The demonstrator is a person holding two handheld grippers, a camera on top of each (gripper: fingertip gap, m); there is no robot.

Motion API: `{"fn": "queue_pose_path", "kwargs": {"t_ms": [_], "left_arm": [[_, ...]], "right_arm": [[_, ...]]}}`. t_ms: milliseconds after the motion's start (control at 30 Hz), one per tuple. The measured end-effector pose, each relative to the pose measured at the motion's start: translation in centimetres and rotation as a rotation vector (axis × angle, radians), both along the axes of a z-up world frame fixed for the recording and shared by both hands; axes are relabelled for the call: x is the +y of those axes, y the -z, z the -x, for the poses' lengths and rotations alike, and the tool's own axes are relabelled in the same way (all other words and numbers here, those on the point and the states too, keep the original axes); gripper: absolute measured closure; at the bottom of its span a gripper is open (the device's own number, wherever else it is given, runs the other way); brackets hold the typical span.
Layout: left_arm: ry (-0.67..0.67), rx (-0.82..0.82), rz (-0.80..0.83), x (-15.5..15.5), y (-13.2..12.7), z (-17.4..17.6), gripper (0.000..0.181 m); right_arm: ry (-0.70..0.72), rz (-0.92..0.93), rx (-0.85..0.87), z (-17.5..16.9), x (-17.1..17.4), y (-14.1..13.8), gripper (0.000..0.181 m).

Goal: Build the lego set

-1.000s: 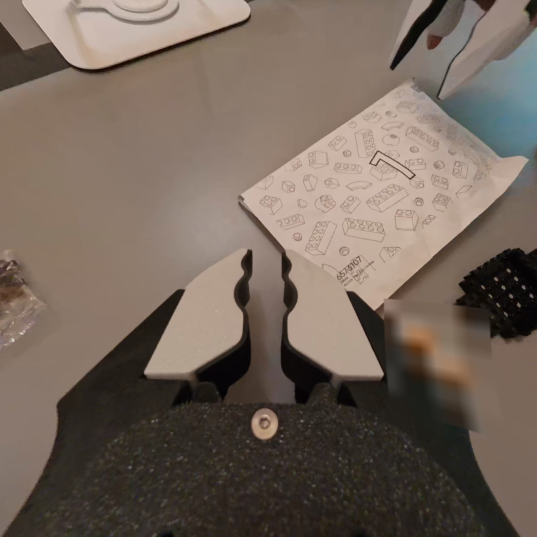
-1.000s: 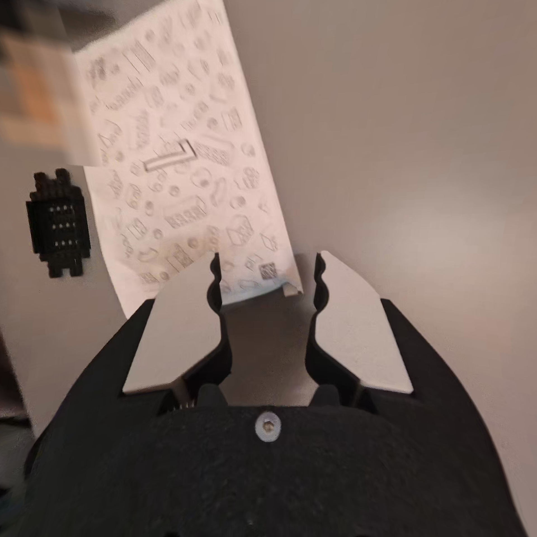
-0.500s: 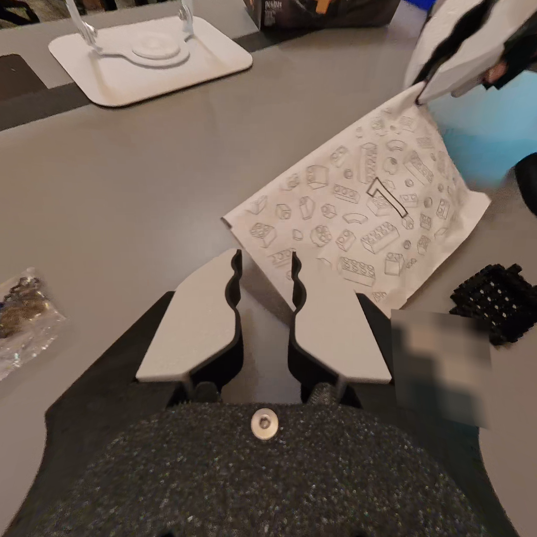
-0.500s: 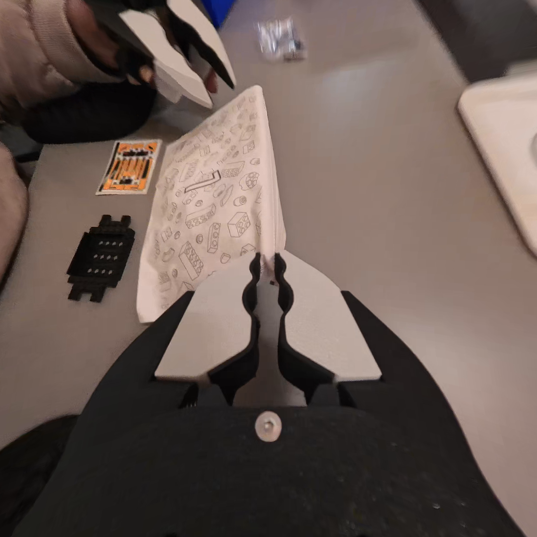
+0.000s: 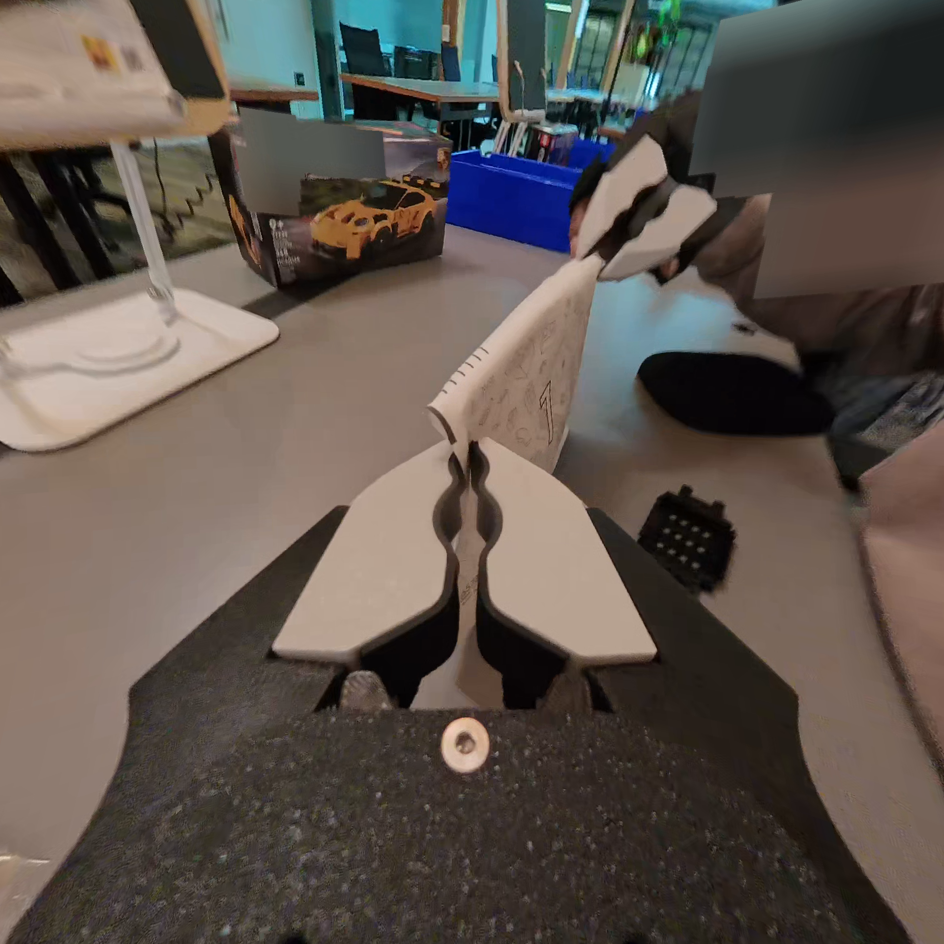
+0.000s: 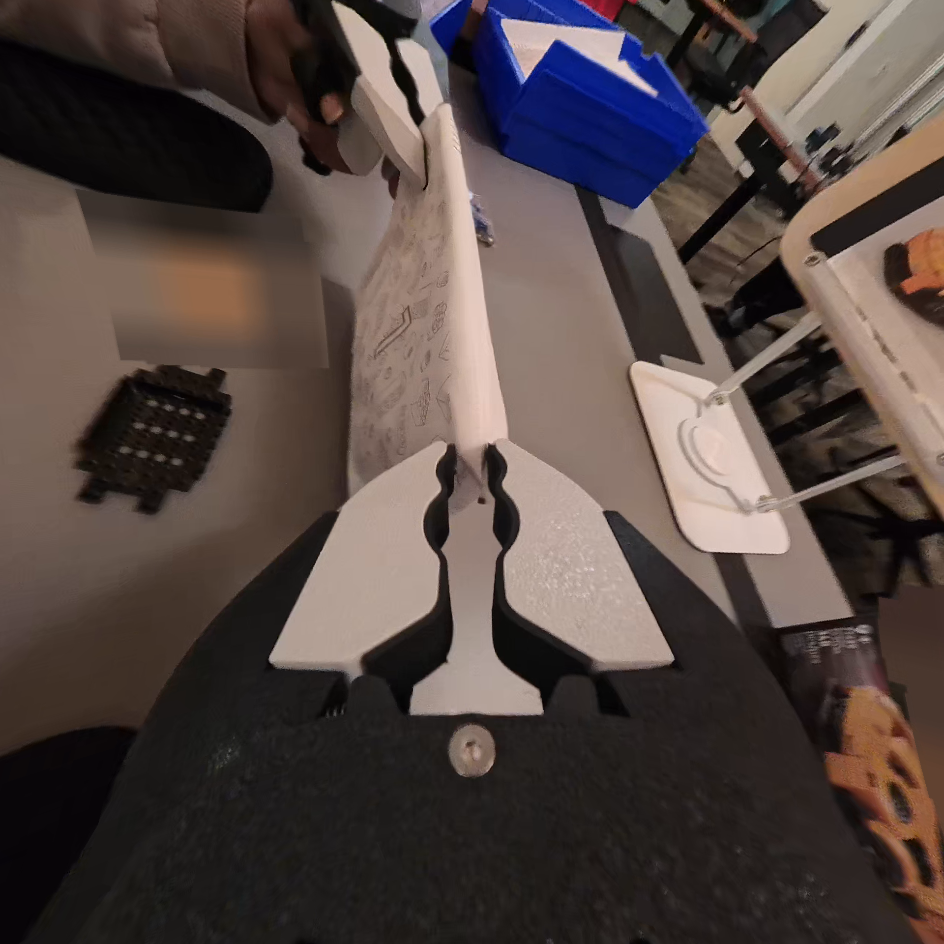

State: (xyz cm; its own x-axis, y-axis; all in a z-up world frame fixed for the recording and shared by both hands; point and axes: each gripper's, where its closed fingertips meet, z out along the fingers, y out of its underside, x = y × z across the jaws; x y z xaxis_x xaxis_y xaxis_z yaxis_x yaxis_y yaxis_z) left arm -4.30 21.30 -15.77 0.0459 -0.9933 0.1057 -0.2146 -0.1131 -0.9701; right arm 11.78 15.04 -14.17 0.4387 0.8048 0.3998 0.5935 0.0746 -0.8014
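A white paper bag (image 5: 526,388) printed with brick outlines hangs stretched in the air between my two grippers, above the grey table (image 5: 204,511). My left gripper (image 5: 469,449) is shut on the bag's near corner. My right gripper (image 5: 600,263) pinches the far end at the upper right of that view. In the right wrist view the right gripper (image 6: 470,452) is shut on the bag's (image 6: 419,332) folded end, and the left gripper (image 6: 408,168) grips the far end. A black studded lego plate (image 5: 687,541) lies on the table beside the bag; it also shows in the right wrist view (image 6: 153,434).
A lego box with a yellow car (image 5: 347,230) stands at the back. A white stand base (image 5: 127,352) with a clear arm sits at the left; it also shows in the right wrist view (image 6: 705,459). Blue bins (image 6: 587,117) stand behind. A person's sleeve (image 5: 735,393) rests on the table. My right fingertips sit around 20 centimetres from my left ones. The black studded lego plate (image 5: 687,541) is about equally far from each gripper, around 20 centimetres. The right camera catches it too, in the right wrist view (image 6: 155,432).
The bag lay flat on the table a second ago. The right gripper closed on one end, then the left on the other, and both raised the bag off the table.
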Motion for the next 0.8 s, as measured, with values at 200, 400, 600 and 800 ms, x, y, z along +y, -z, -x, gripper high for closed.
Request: {"fn": "queue_pose_path", "kwargs": {"t_ms": [200,400,600,800], "left_arm": [[0.069,0.024,-0.188,-1.3,-1.0,0.3,0.181],[-0.153,-0.054,-0.214,1.9,-2.3,2.1,0.180],[-0.340,-0.105,-0.242,4.8,-4.8,5.0,0.180],[-0.484,-0.126,-0.210,5.1,-6.3,8.9,0.180]], "right_arm": [[-0.075,0.312,0.095,1.0,-1.1,-1.8,0.138],[-0.162,0.258,0.034,7.8,-2.9,-4.3,0.138],[-0.188,0.407,-0.049,18.1,-4.2,4.3,0.138],[-0.127,0.528,-0.237,21.6,-5.1,12.0,0.109]]}}
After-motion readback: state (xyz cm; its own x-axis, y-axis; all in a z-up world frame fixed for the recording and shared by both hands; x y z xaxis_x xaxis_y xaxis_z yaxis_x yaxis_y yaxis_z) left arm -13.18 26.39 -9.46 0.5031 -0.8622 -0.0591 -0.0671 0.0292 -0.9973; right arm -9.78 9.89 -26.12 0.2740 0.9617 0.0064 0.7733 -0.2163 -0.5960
